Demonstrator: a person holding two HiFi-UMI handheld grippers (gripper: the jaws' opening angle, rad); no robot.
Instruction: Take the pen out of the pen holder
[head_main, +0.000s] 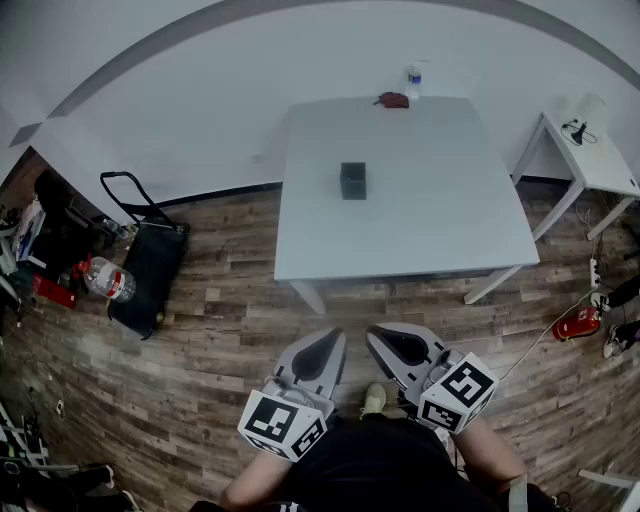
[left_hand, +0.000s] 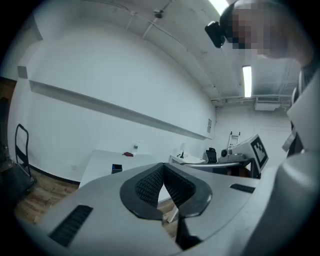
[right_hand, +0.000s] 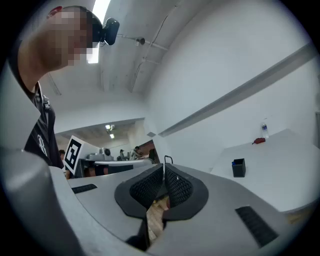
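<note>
A small dark pen holder (head_main: 352, 181) stands upright near the middle of the white table (head_main: 430, 230). It also shows far off in the left gripper view as the pen holder (left_hand: 116, 168) and in the right gripper view as the pen holder (right_hand: 238, 167). No pen can be made out in it at this distance. My left gripper (head_main: 331, 341) and right gripper (head_main: 378, 336) are held low over the wood floor, well short of the table's near edge. In both gripper views the jaws, left gripper (left_hand: 162, 171) and right gripper (right_hand: 164, 173), are shut with nothing between them.
A red object (head_main: 392, 99) and a water bottle (head_main: 414, 80) sit at the table's far edge. A small white side table (head_main: 600, 165) stands at the right. A black hand cart (head_main: 150, 262) and a bottle (head_main: 108, 281) lie on the floor at left. A red item (head_main: 577, 323) and cables lie at right.
</note>
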